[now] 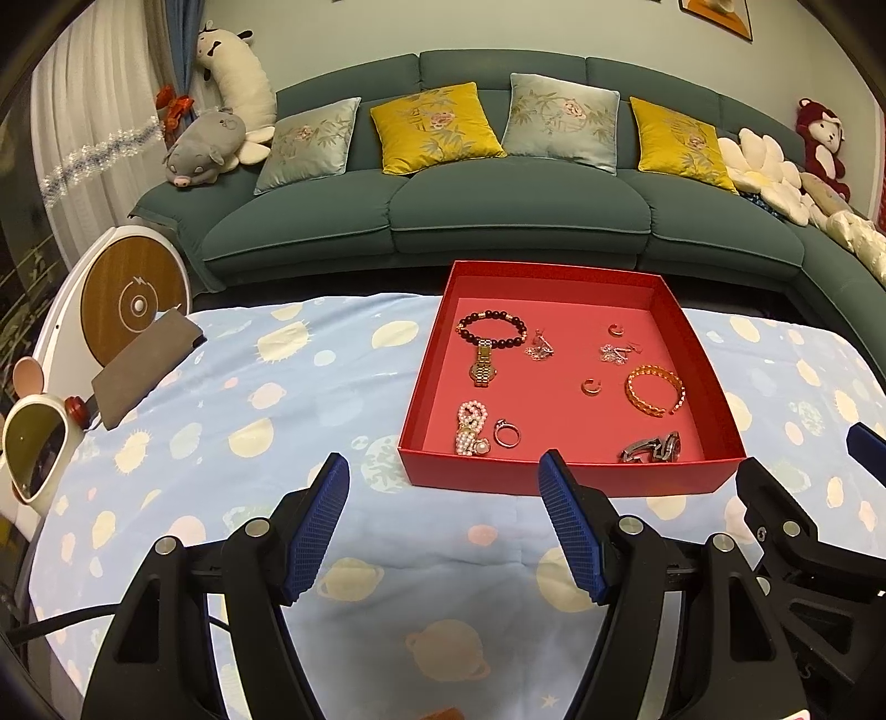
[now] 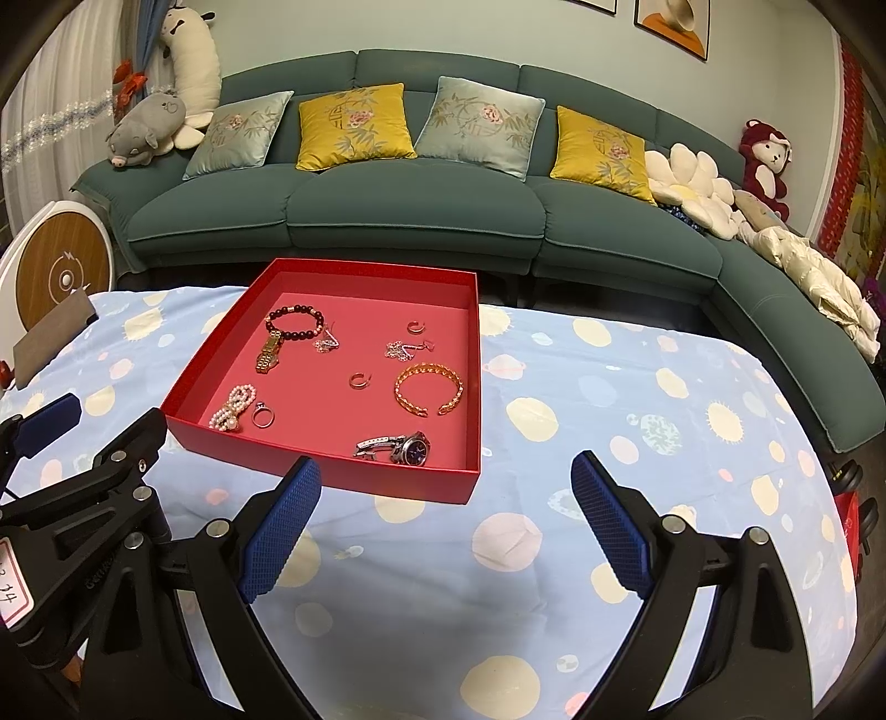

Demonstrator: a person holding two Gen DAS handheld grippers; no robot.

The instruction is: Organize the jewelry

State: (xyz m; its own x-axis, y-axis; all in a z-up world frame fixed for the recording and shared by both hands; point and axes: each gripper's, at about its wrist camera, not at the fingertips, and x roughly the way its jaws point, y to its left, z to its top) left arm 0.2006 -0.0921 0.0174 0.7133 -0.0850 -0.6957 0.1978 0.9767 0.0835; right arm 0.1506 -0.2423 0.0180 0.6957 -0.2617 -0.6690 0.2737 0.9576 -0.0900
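Planet-print blue tablecloth [image 1: 310,387] under red tray [image 1: 559,476], grey pad [image 1: 147,368].

A long teal sofa [image 1: 498,210] is set against a pale wall [image 2: 498,33] and is bent round a corner at the right. Yellow and pale blue embroidered cushions [image 1: 432,127] are propped along its back, and plush toys [image 1: 205,144] are piled at both ends. White sheer curtains [image 1: 83,138] are hung at the left. Framed pictures [image 2: 678,22] are mounted above. The table is covered by a light blue, planet-printed cloth [image 2: 609,415].
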